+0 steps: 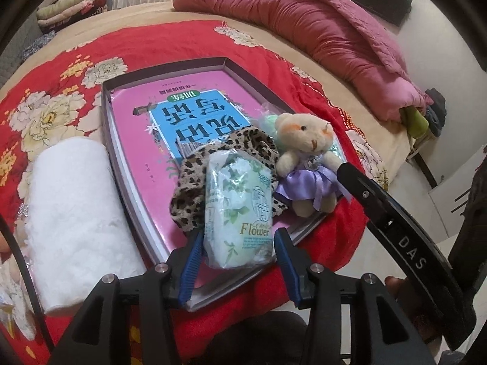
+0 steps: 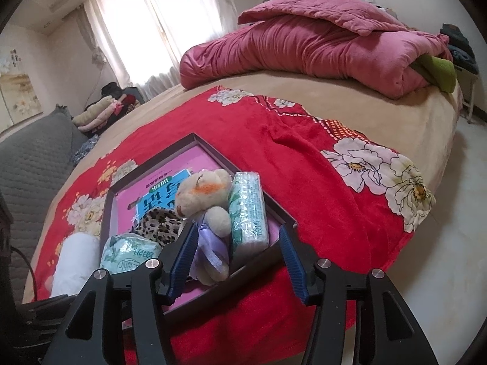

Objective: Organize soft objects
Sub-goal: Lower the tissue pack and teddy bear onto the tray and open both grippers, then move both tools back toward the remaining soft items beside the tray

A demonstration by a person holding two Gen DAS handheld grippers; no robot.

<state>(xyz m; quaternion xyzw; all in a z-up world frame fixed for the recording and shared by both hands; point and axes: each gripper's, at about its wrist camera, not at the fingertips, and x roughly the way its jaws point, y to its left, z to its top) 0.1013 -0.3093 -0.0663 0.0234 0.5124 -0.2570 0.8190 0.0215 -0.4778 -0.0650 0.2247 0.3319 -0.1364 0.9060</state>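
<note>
On the red floral blanket sits a shallow dark tray, and it's filling up: a pink book lies flat on its floor, with a leopard-print cloth bunched on top near the tray's near edge. The left gripper stands with jaws apart on either side of a tissue pack printed "Flower"; the blue pads sit just off its wrapper, not pressing. Beside it a teddy bear in a purple dress lies toward the tray's right edge, between the right gripper's spread jaws, untouched. A second tissue pack leans against the right wall. Outside the tray's left edge lies a white towel roll.
</note>
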